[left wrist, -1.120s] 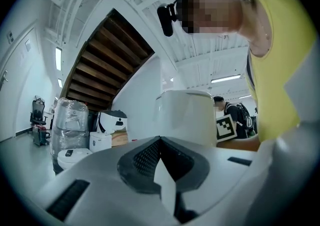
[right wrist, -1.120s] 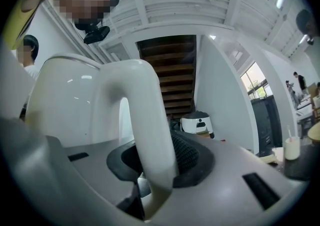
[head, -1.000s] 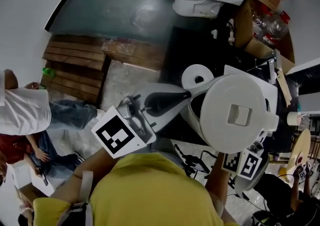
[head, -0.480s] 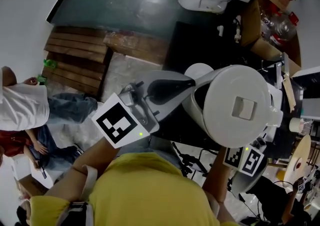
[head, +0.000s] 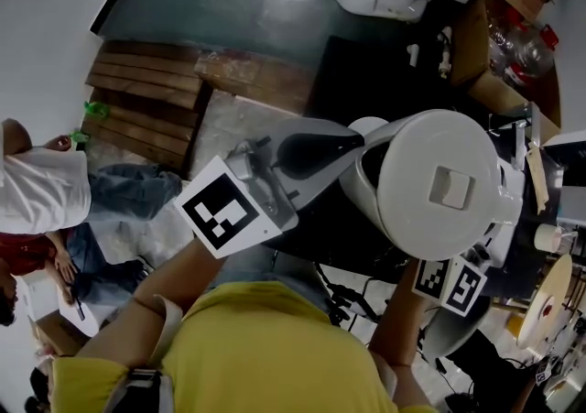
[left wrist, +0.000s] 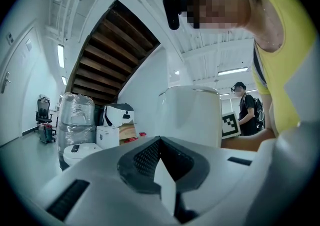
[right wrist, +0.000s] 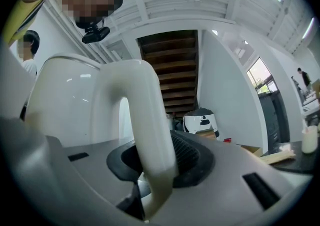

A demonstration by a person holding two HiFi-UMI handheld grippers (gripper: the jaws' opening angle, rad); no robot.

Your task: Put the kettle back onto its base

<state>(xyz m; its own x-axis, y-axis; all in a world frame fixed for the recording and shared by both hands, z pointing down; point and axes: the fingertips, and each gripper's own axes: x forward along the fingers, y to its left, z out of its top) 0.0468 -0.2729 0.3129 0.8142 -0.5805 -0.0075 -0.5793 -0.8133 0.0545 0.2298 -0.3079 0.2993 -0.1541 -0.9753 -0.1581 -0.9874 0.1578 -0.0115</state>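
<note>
We hold the smooth, round white plastic kettle at 3 o'clock in the head view, its lid down and hiding any contents, our right gripper clamped on its looped handle, and our left gripper, ribbed black jaws together, at its 9 o'clock side.

Left gripper jaws together; right gripper jaws on kettle handle

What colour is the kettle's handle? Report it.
White. The kettle's handle shows best in the right gripper view.
</note>
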